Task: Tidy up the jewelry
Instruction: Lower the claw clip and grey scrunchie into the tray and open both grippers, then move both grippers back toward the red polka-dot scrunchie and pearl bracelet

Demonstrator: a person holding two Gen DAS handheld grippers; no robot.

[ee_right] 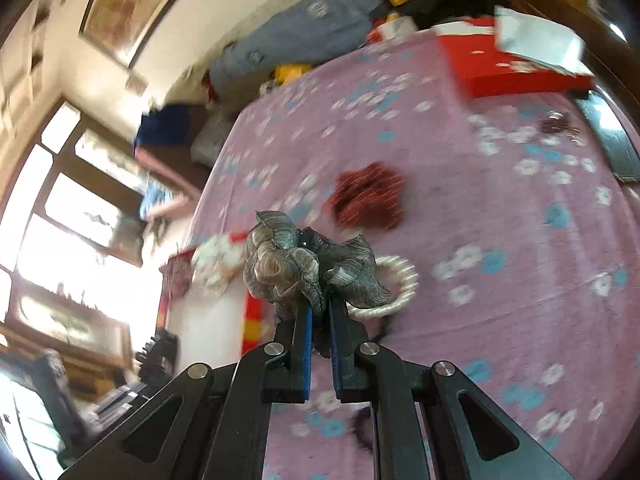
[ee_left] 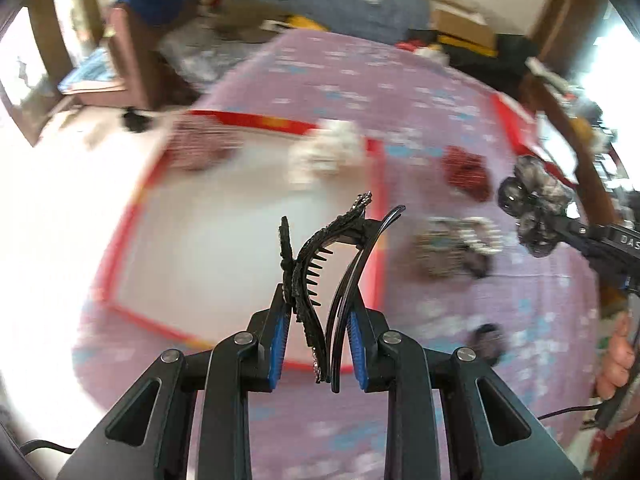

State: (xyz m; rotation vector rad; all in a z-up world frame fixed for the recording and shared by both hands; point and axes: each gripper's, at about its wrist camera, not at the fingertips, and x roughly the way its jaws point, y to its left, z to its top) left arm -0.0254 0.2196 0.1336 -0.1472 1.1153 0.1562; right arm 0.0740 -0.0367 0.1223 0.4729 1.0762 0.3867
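My left gripper [ee_left: 319, 300] is shut on a black rhinestone hair clip [ee_left: 320, 256], holding it above the near right edge of a white box with a red rim [ee_left: 120, 224]. My right gripper [ee_right: 319, 312] is shut on a grey fabric scrunchie [ee_right: 296, 264]; it also shows in the left wrist view [ee_left: 532, 204] at the right, held above the bed. A white item [ee_left: 324, 148] and a dark red patterned item [ee_left: 200, 148] lie in the box. A red scrunchie [ee_right: 368, 196] and a pearl bracelet [ee_right: 400, 284] lie on the pink floral sheet.
The pink floral sheet [ee_right: 500, 208] covers the bed. A red box [ee_right: 508, 68] with papers sits at its far right corner. A beaded pile [ee_left: 456, 244] and a small dark item [ee_left: 488, 340] lie right of the white box. Clutter and a blue bundle [ee_left: 332, 0] line the far wall.
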